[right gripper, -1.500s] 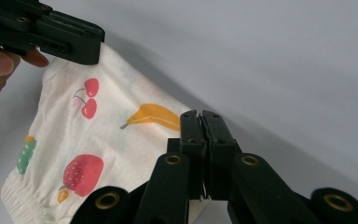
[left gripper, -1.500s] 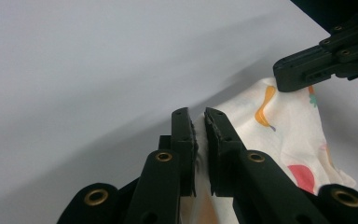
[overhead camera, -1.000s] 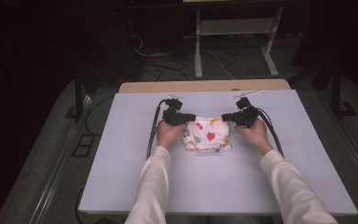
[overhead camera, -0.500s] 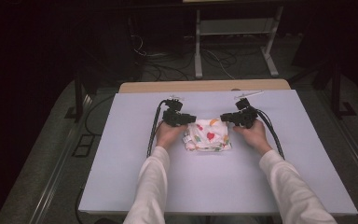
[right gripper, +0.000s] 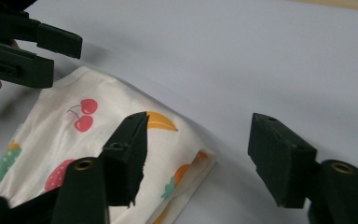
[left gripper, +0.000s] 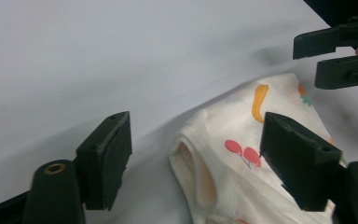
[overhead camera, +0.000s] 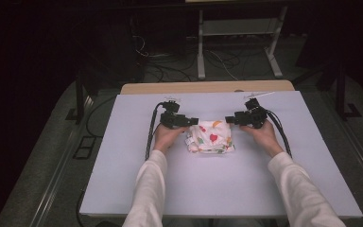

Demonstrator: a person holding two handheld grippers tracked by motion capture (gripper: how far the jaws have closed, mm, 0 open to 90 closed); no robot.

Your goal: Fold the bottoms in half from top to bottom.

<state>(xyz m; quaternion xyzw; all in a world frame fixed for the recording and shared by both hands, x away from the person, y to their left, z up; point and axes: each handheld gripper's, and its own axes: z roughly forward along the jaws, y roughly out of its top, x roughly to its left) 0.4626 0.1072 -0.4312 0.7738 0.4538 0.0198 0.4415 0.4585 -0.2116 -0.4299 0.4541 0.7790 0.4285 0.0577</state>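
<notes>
While the folded white fruit-print cloth (overhead camera: 211,137) lies mid-frame on the lilac table (overhead camera: 123,179), left gripper (overhead camera: 193,122) and right gripper (overhead camera: 230,119) flank it, probably letting go. Left gripper view: jaws just opened, cloth (left gripper: 242,163) unpinched. Right gripper view: jaws likewise parted, cloth (right gripper: 51,144) lower left.

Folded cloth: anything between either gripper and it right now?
Nothing visible. The folded cloth lies on the table between the left gripper and right gripper. Both sets of jaws have just been opening and stand open around its far corners, pads off the fabric.
</notes>
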